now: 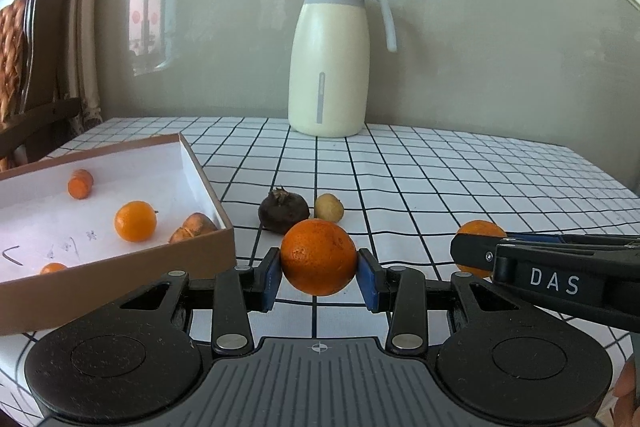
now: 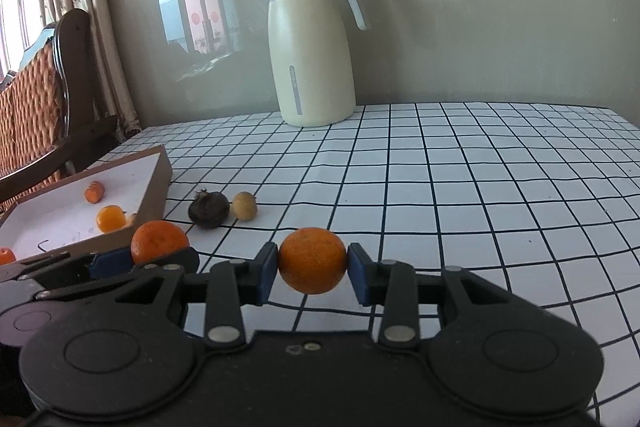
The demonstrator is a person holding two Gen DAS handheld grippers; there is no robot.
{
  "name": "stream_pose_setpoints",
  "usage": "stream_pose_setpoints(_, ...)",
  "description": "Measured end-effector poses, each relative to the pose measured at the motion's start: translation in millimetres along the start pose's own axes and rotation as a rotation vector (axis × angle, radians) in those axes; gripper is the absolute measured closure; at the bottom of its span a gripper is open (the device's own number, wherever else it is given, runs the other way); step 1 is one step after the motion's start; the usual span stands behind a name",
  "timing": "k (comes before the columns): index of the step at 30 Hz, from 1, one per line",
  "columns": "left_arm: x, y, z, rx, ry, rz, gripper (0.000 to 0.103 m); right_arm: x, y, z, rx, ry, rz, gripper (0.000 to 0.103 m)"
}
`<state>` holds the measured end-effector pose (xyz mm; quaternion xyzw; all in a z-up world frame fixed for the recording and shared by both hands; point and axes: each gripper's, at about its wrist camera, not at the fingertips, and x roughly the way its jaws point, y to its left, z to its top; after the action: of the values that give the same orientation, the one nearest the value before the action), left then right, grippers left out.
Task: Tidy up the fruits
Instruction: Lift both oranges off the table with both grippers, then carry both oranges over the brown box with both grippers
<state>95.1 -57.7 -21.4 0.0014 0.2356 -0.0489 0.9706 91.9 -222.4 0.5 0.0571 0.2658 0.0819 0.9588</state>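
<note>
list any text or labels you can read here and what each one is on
"DAS": white letters on the black side of the right claw, seen in the left wrist view.
Dark handwritten marks on the white floor of the box: too faint and scrawled to read.
Grey strip on the front of the jug: a plain mark, no lettering visible.
Nothing else readable.

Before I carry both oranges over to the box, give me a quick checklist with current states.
1. Left gripper clamped on its orange: ok.
2. Right gripper clamped on its orange: ok.
3. Both oranges lifted clear of the tablecloth: cannot tell.
4. Free floor space in the box: ok, a few pieces inside, gaps between.
5. Dark fruit and small tan one out of the way: ok, they lie beyond the oranges.
</note>
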Motion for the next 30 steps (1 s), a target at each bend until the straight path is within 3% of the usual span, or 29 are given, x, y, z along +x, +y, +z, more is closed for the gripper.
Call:
stream_pose_setpoints(11, -29.8, 31.8, 8.3, -0.020, -0.062, 0.031, 0.063, -14.2, 25.9, 4.2, -0.027, -0.063, 0.069, 0.074)
stream_pose_setpoints(30, -50.5, 120.3, 15.9, -0.137, -0.114, 0.225, 0.063, 9.3, 100.2, 22.1, -0.069, -0.116, 0.245, 0.073)
